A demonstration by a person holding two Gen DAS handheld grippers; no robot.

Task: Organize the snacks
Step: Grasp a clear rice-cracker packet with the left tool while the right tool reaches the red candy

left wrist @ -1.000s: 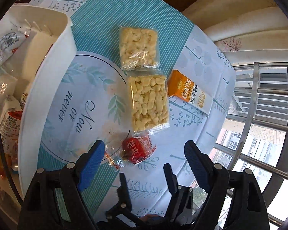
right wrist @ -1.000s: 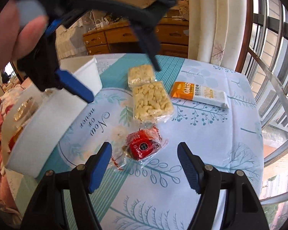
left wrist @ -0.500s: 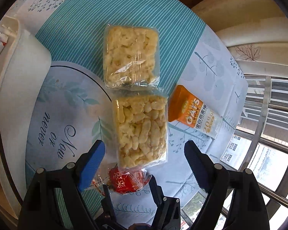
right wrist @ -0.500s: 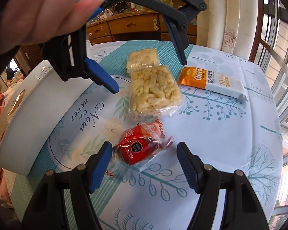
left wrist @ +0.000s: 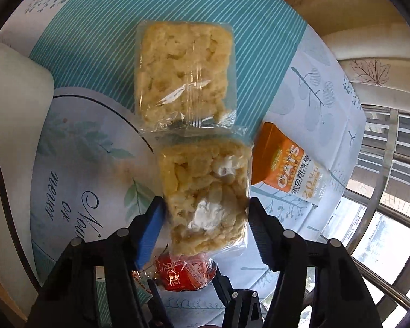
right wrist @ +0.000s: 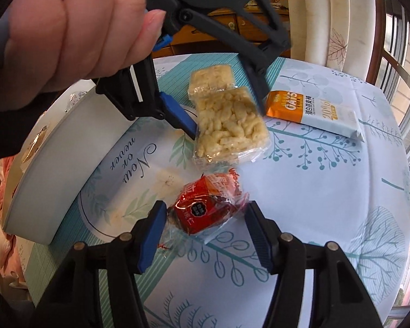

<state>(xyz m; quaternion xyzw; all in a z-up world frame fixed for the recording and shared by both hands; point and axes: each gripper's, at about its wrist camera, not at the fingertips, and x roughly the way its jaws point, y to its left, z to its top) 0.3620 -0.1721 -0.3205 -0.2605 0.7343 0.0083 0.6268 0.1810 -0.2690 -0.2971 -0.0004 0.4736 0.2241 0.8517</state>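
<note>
Two clear packs of puffed rice cake lie end to end on the tablecloth. My left gripper [left wrist: 205, 207] [right wrist: 224, 114] points steeply down over the near pack [left wrist: 205, 196] [right wrist: 229, 125]; its jaws are closing and both pads press the pack's long sides. The far pack [left wrist: 183, 73] [right wrist: 210, 78] lies free beyond it. A red wrapped snack [right wrist: 205, 207] [left wrist: 183, 273] sits between the closing jaws of my right gripper [right wrist: 205, 213], whose pads reach only the wrapper's loose edges. An orange and white oat bar [left wrist: 287, 169] [right wrist: 309, 109] lies to the right.
A white bin [right wrist: 54, 164] [left wrist: 13, 109] holding several snack packets stands on the left of the table. A person's hand [right wrist: 68, 22] grips the left tool at the top of the right wrist view. The table's edge and window rails [left wrist: 382, 191] are on the right.
My left gripper came down over the near rice cake pack and its jaws narrowed onto it. My right gripper sank closer to the red snack and its jaws narrowed around it.
</note>
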